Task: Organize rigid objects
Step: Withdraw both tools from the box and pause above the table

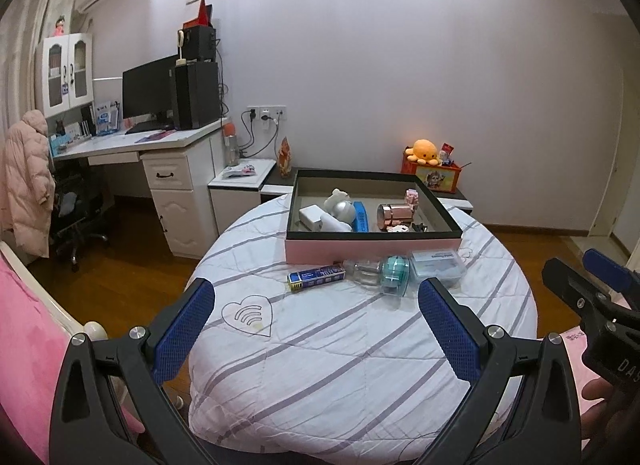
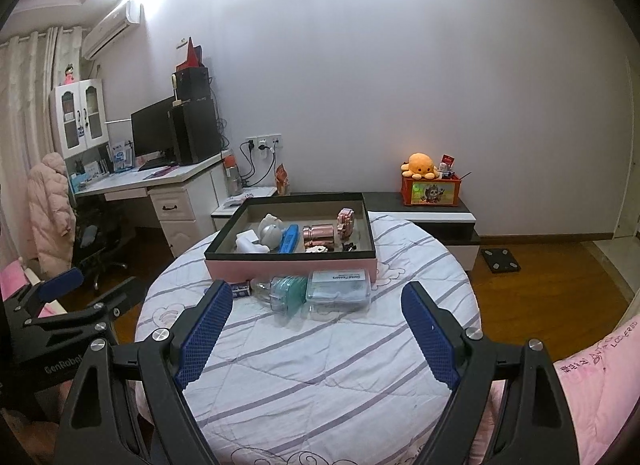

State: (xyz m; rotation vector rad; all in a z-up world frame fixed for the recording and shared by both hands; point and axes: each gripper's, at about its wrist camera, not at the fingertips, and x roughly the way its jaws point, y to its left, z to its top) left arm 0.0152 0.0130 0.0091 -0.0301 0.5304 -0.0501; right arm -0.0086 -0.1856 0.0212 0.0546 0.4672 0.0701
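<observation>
Sitting partway done: pink box (image 1: 372,251) on the quilt (image 1: 320,345) w/ several items inside; blue pack (image 1: 316,276), teal case (image 1: 394,272) & clear box (image 1: 438,264) lie just in front, left to do. Left gripper (image 1: 316,305) & right gripper (image 2: 318,307) hover empty, jaws spread.

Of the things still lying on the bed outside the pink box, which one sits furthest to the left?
The dark blue rectangular box. It lies alone at the left end of the row, while the clear bottle, teal item and clear plastic case crowd together to its right.
</observation>
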